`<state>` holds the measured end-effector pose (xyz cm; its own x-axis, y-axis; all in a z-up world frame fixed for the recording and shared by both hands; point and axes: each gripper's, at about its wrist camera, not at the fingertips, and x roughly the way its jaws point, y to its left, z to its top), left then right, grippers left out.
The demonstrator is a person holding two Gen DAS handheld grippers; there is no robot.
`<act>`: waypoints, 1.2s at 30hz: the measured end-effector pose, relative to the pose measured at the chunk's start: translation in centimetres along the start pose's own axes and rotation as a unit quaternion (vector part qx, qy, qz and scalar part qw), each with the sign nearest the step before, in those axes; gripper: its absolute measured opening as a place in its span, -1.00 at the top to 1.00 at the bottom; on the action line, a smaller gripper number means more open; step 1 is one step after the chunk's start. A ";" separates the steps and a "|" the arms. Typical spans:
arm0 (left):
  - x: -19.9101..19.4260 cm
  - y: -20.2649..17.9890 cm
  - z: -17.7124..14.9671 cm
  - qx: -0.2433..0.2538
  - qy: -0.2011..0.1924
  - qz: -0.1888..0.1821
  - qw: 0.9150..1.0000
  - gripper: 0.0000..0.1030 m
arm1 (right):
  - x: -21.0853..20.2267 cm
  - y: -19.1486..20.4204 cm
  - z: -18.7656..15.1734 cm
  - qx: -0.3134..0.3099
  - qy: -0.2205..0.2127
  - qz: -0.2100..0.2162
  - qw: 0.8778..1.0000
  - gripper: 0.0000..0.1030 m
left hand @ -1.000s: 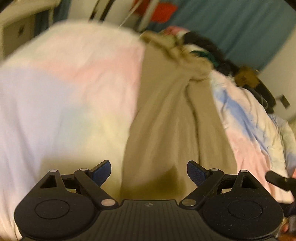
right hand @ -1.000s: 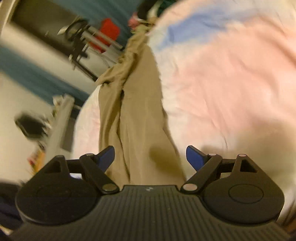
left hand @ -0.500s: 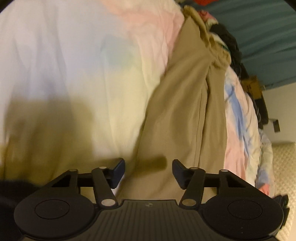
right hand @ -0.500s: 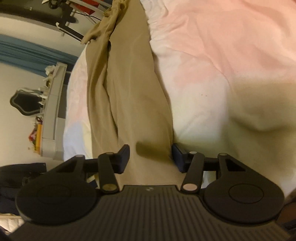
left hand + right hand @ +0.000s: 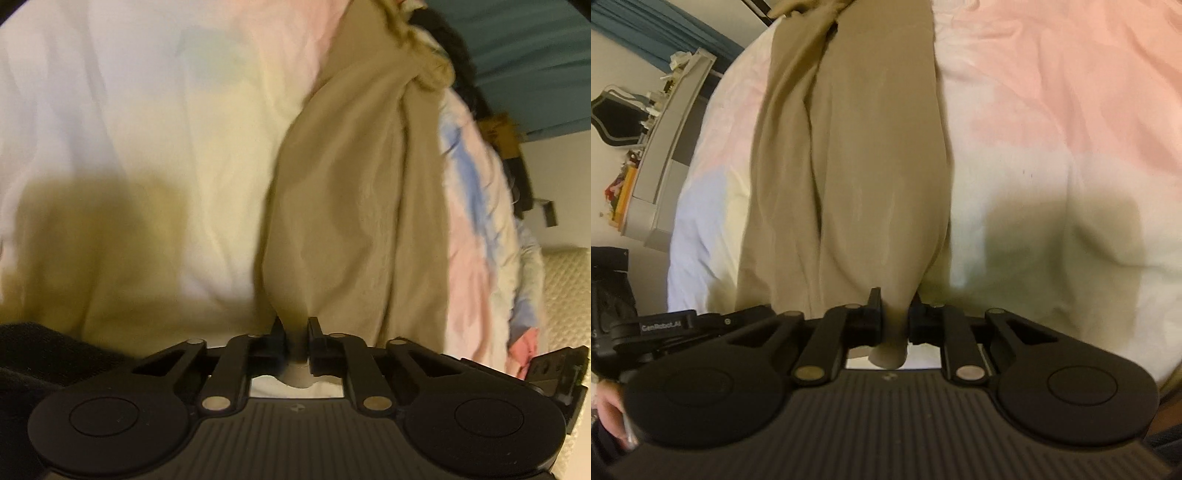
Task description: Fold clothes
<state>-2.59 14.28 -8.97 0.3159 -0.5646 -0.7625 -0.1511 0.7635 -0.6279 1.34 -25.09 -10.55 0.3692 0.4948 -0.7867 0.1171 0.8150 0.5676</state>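
Note:
A long tan garment point(image 5: 354, 206) lies stretched along a bed with a pastel pink, yellow and blue cover point(image 5: 147, 147). My left gripper point(image 5: 295, 334) is shut on the garment's near edge at its left side, with cloth bunched between the jaws. In the right wrist view the same tan garment point(image 5: 871, 158) runs away from me, and my right gripper point(image 5: 895, 315) is shut on its near edge at the right side. The far end of the garment is crumpled near the top of the bed.
A heap of dark clothes point(image 5: 454, 62) lies at the far end of the bed, before a teal curtain point(image 5: 524, 55). A grey shelf unit point(image 5: 665, 147) stands left of the bed. The other gripper's body point(image 5: 646, 328) shows at lower left.
Both grippers were wide open above the garment's near end. They came down, narrowed, and have now shut on the garment's near edge.

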 end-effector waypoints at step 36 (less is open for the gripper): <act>-8.8 -7.4 3.2 0.037 -0.182 -0.125 0.975 0.89 | -13.0 2.5 3.4 -0.035 -0.234 0.105 0.966 0.77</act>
<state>-1.30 14.63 2.89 0.6478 -0.5969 -0.4734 0.0361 0.6447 -0.7636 -0.02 -30.49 1.95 0.7557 0.4745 -0.4513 -0.0617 0.7377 0.6723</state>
